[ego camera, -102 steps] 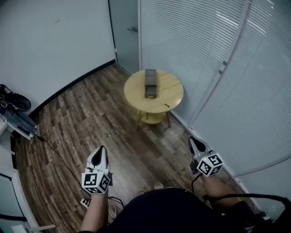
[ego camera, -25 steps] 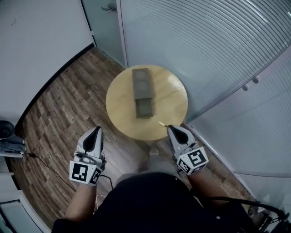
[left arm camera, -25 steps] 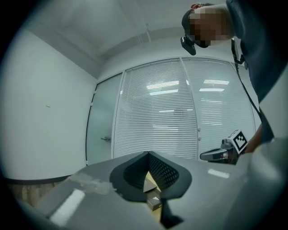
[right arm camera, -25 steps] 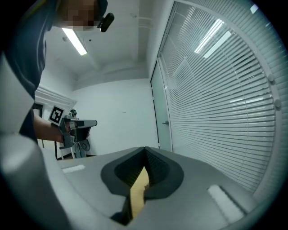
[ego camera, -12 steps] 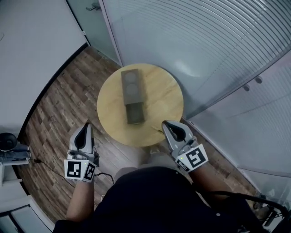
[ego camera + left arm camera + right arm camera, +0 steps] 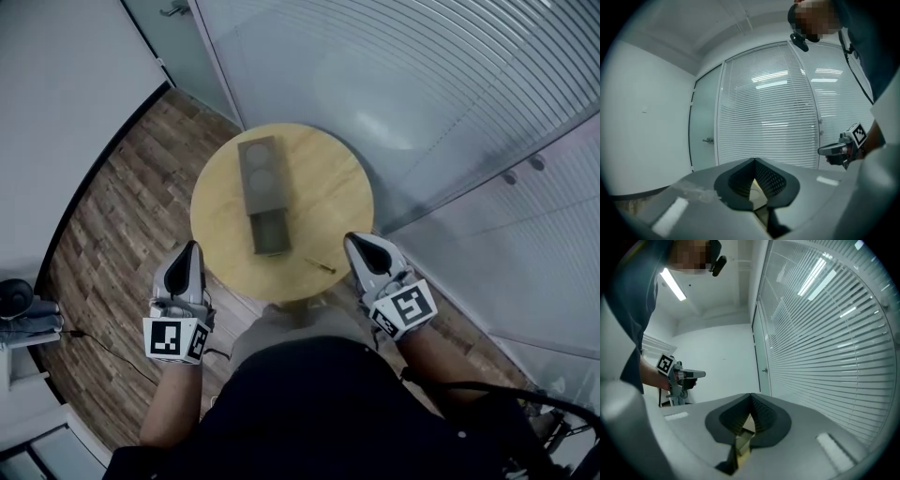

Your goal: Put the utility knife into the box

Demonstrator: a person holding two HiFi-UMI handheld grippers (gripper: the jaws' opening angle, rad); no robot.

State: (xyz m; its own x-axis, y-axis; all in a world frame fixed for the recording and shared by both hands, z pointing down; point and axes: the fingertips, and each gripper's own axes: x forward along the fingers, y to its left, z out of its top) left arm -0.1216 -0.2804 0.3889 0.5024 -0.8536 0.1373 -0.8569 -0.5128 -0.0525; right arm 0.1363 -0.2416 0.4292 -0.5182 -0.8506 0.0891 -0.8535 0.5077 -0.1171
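At the near right edge of the round pale wooden table (image 6: pixel 323 178), the slim yellow utility knife (image 6: pixel 320 265) lies alone. It is just left of the right hand-held gripper (image 6: pixel 355 241), whose jaws are closed on nothing. The long grey box (image 6: pixel 258 192) lies left of the middle, apart from the knife; the table's right half is bare. The left hand-held gripper (image 6: pixel 193 247), likewise closed and empty, hangs just beside the near left edge, above open plank floor (image 6: pixel 122 206). A slatted glass wall (image 6: pixel 422 94) crowds the far right edge. Since half a second ago, both grippers have drawn nearer the table.
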